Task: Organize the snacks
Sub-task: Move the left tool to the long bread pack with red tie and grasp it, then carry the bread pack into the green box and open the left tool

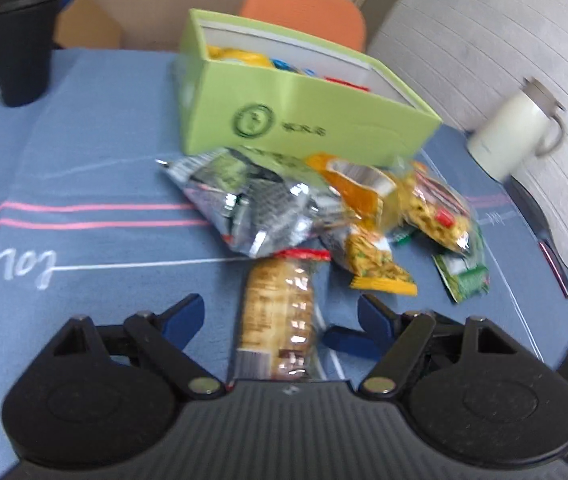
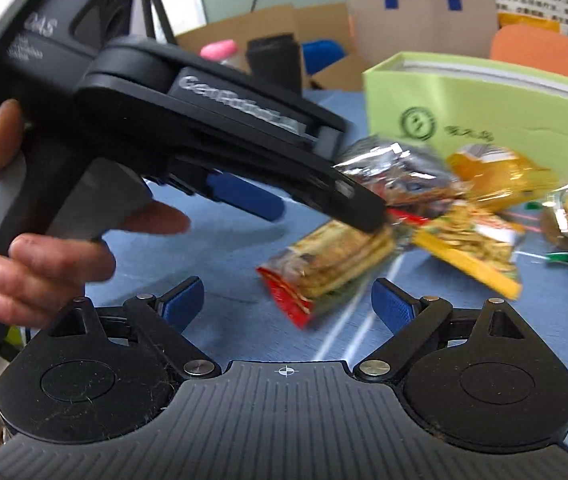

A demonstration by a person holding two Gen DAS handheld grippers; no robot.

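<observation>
A clear cracker pack with red ends (image 1: 278,312) lies on the blue cloth between the wide-apart blue fingers of my left gripper (image 1: 280,314). The pack also shows in the right wrist view (image 2: 336,264), with the left gripper's body (image 2: 220,148) over it. Beyond it lies a heap of snacks: a silver bag (image 1: 252,200), an orange pouch (image 1: 360,192), yellow packets (image 1: 380,268) and green sachets (image 1: 464,276). A green box (image 1: 296,120) behind the heap holds several snacks. My right gripper (image 2: 288,304) is open and empty, just short of the cracker pack.
A black cup (image 1: 22,40) stands at the far left and a white mug with a lid (image 1: 516,132) at the right edge of the table. An orange chair back (image 1: 304,8) and cardboard boxes stand behind the table. A hand (image 2: 44,256) holds the left gripper's handle.
</observation>
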